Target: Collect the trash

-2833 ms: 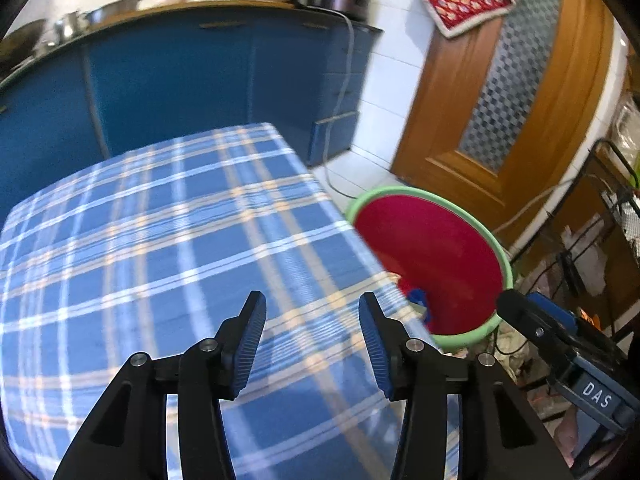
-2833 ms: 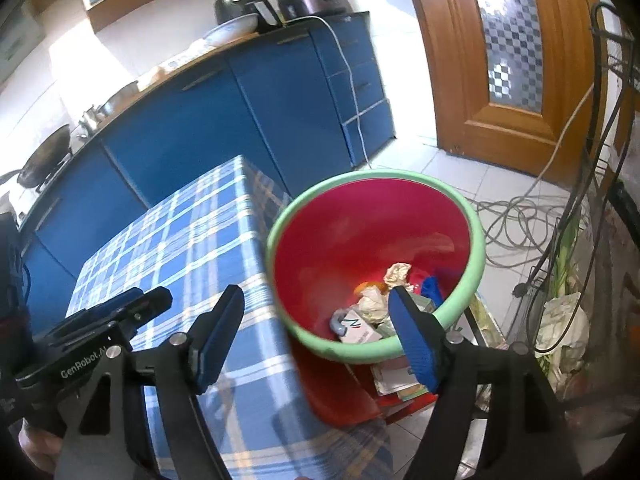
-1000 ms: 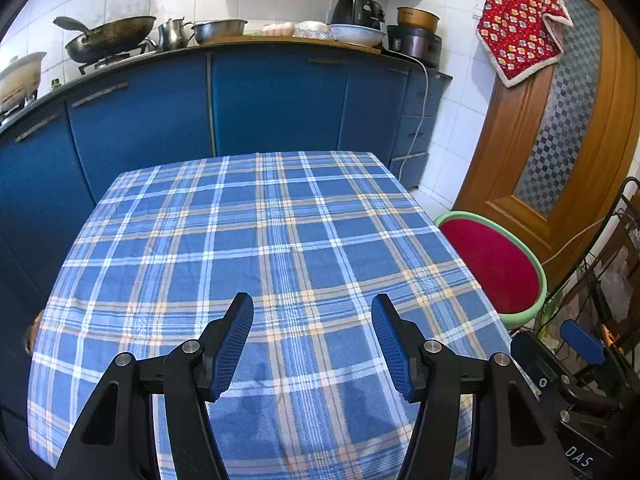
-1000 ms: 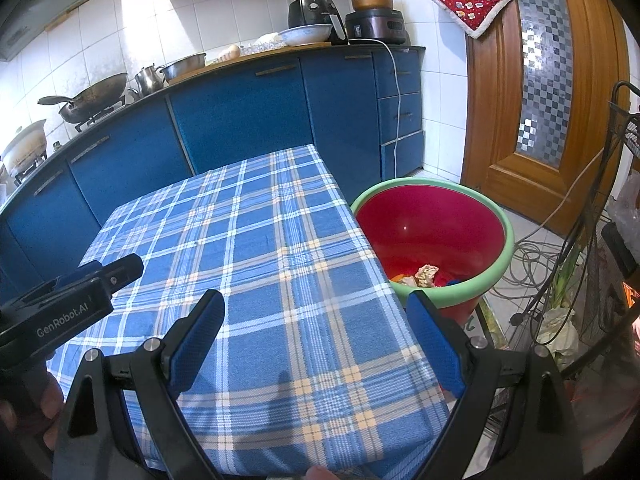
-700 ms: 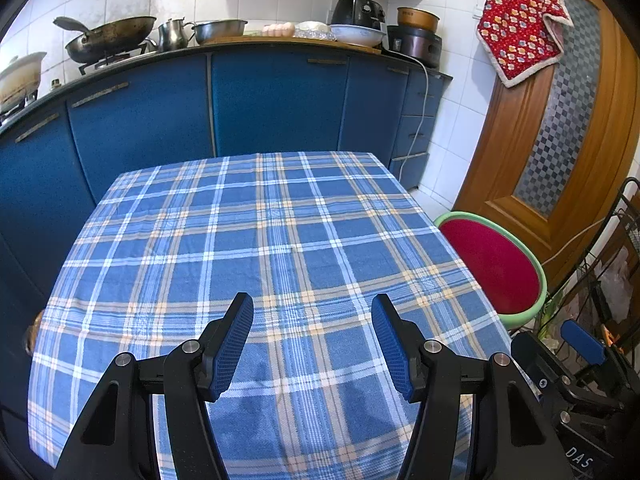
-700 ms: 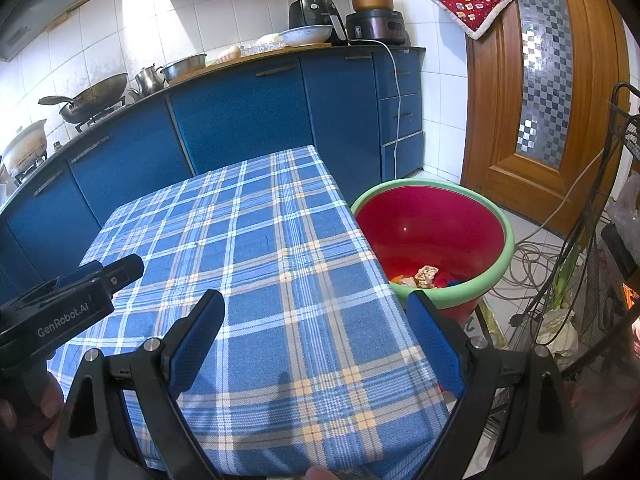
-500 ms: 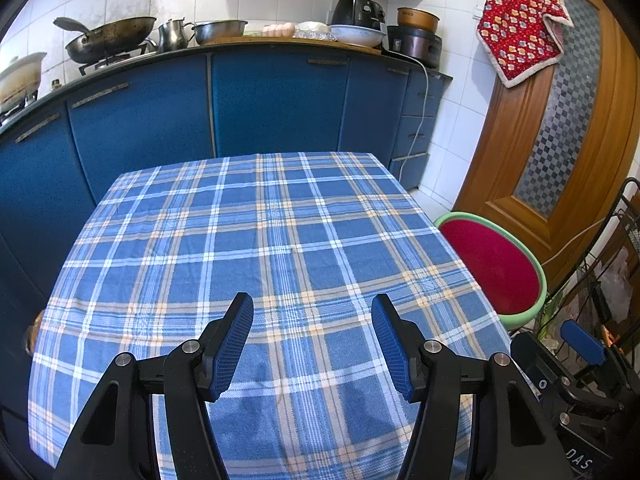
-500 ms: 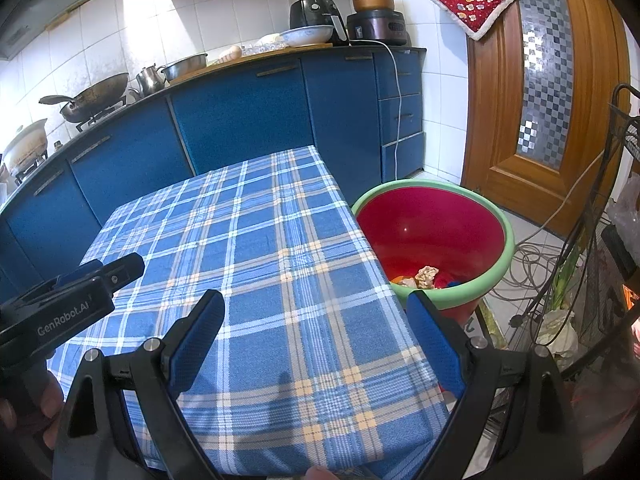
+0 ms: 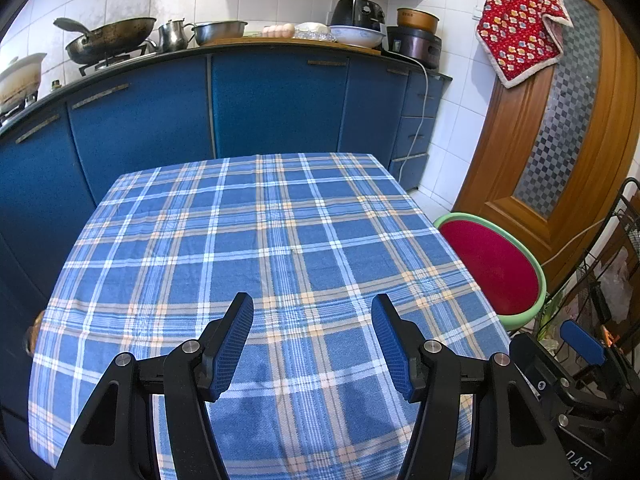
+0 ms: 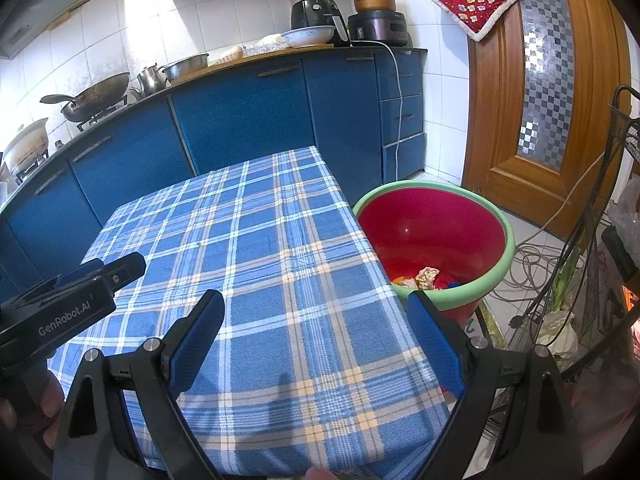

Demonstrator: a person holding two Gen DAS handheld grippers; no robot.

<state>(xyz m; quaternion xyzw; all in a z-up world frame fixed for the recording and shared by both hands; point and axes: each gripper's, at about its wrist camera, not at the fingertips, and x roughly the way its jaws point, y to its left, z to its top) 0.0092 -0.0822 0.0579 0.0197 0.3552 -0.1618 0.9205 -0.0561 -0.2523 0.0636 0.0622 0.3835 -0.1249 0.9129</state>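
Both tongs empty over the surface (image 9: 280, 240): left tongs (image 9: 312, 340) half-wide, right tongs (image 10: 316, 340) wide. Bin (image 10: 496, 276) at 3 o'clock; only right view shows trash (image 10: 426, 278) inside.

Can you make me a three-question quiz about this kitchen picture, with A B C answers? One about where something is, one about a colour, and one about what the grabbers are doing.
1. Where is the bin?
A. On the table
B. On the floor beside the table's right edge
C. On the counter

2. What colour is the bin's rim?
A. Green
B. Yellow
C. Black

3. What are the two grippers doing?
A. Both squeeze trash
B. One holds a cup
C. Both are open and empty

Answers:
1 B: the bin stands lower than the checked tablecloth, next to its right side.
2 A: a green ring runs round the red inside, where crumpled trash lies.
3 C: nothing sits between the fingers of the left gripper or the right gripper.
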